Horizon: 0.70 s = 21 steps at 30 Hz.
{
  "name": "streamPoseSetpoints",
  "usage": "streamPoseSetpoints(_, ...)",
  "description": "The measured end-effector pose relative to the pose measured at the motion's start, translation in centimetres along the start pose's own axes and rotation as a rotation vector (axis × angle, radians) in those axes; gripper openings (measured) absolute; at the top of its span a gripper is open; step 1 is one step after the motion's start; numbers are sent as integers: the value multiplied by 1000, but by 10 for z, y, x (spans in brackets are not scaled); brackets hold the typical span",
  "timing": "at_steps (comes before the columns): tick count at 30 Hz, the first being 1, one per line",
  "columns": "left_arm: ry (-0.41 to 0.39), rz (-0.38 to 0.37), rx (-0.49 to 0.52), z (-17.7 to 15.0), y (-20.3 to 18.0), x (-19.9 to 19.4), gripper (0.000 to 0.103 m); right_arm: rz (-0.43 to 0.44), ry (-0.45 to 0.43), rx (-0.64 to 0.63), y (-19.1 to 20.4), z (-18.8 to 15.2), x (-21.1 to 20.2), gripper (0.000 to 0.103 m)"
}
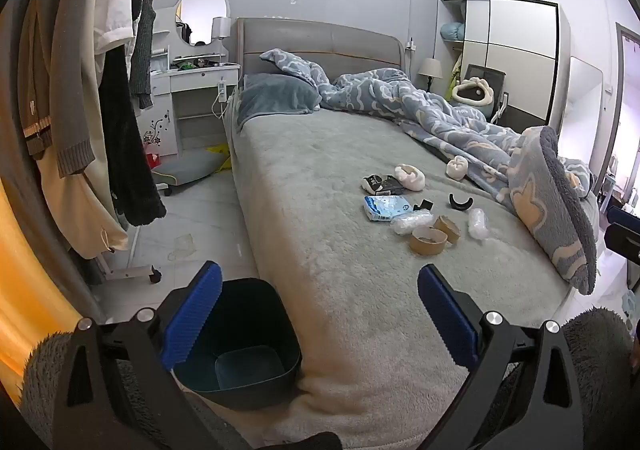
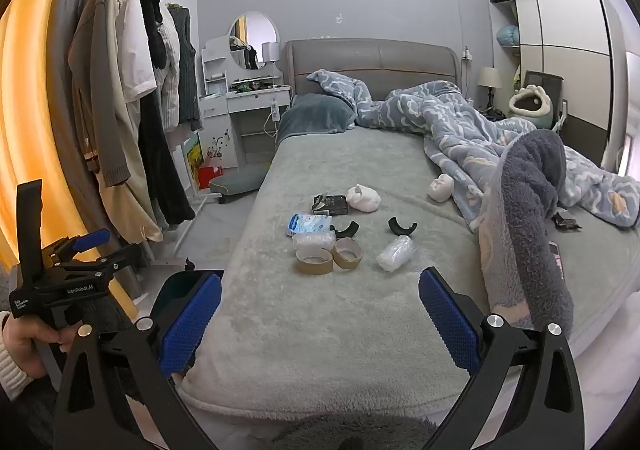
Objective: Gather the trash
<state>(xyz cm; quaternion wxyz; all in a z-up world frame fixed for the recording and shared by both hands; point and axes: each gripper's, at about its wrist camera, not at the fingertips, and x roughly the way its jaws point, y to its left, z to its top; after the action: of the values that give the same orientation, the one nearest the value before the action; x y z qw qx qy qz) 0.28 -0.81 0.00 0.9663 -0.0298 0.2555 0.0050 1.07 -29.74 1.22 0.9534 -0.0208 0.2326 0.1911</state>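
Both the left gripper [image 1: 320,314] and the right gripper [image 2: 320,318] hung released and empty while the trash [image 2: 332,246] lay mid-bed, well apart from the floor bin [image 1: 244,346] — a crinkly plastic wrap [image 2: 394,254] could likely slip out on the carry.

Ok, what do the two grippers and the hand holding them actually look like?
Both grippers, left and right, have black angular frames, silver pivot bolts and blue textured finger pads. The left one's body carries white lettering. The bare hand wears a white knit cuff.
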Motion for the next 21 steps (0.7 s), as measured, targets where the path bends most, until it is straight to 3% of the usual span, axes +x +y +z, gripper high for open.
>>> streamPoseSetpoints(21,1,-1,0,0,0,0,100,-1,9,1,0,0,1,100)
